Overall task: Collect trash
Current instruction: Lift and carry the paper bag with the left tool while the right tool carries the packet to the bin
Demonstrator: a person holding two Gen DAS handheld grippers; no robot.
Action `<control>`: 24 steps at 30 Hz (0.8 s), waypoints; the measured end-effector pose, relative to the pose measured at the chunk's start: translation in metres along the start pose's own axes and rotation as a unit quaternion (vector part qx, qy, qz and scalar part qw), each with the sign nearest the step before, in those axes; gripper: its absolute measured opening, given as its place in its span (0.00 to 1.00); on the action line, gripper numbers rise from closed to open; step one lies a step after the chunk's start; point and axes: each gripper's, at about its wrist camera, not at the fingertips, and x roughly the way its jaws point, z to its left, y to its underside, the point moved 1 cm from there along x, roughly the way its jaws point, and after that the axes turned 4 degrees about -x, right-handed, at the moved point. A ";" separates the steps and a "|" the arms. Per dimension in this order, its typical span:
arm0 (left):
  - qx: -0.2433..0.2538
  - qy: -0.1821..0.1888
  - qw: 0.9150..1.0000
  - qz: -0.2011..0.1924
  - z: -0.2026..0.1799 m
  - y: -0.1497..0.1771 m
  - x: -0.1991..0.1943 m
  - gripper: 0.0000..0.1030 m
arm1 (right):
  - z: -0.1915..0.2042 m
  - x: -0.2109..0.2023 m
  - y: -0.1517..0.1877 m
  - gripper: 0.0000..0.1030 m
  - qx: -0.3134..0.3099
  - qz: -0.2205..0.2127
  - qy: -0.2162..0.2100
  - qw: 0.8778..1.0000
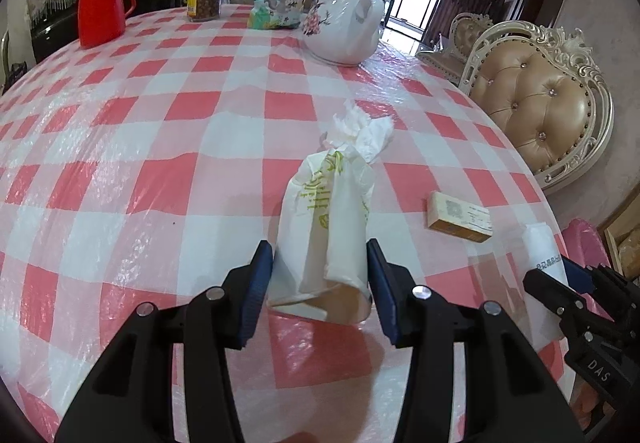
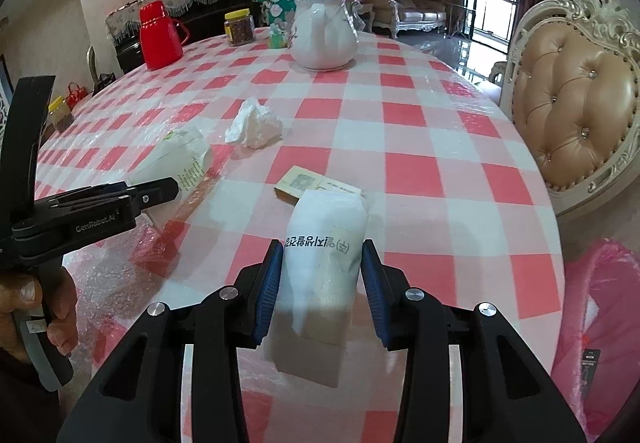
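The left gripper [image 1: 320,283] has its jaws drawn in on a crushed paper cup [image 1: 324,227], both blue pads against the cup's flattened wall near its open mouth; the cup lies on the checked tablecloth [image 1: 160,163] with its base pointing toward 12 o'clock. The right gripper [image 2: 322,283] is clamped narrow on a white packet [image 2: 326,255], pads at 9 and 3 o'clock on its printed band. A crumpled tissue [image 1: 360,135] sits just beyond the cup at 12 o'clock, and a small cardboard box [image 1: 460,217] lies at 2 o'clock from it. Handling: the cup is light and thin-walled, already collapsed, and will deform further under load, so the hold is best kept near the rolled rim, where the paper is stiffest. The packet appears soft and slightly slick; a grip across its middle should prevent sagging. The tissue is nearly weightless and compressible and is best pinched at its bulk. A pink-lined bin [image 2: 600,303] stands off the table edge at 3 o'clock; whether it is the trash receptacle cannot be confirmed from this distorted edge view.
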 end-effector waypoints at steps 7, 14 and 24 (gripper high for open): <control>0.016 0.004 1.000 -0.009 -0.019 0.000 -0.008 0.45 | -0.018 -0.018 0.005 0.37 0.012 -0.013 0.013 1.000; 0.043 0.012 0.999 -0.021 -0.045 0.003 -0.022 0.45 | -0.040 -0.035 0.014 0.37 0.025 -0.023 0.022 0.999; 0.074 0.036 0.996 -0.032 -0.096 0.008 -0.040 0.45 | -0.083 -0.059 0.028 0.37 0.056 -0.037 0.042 0.997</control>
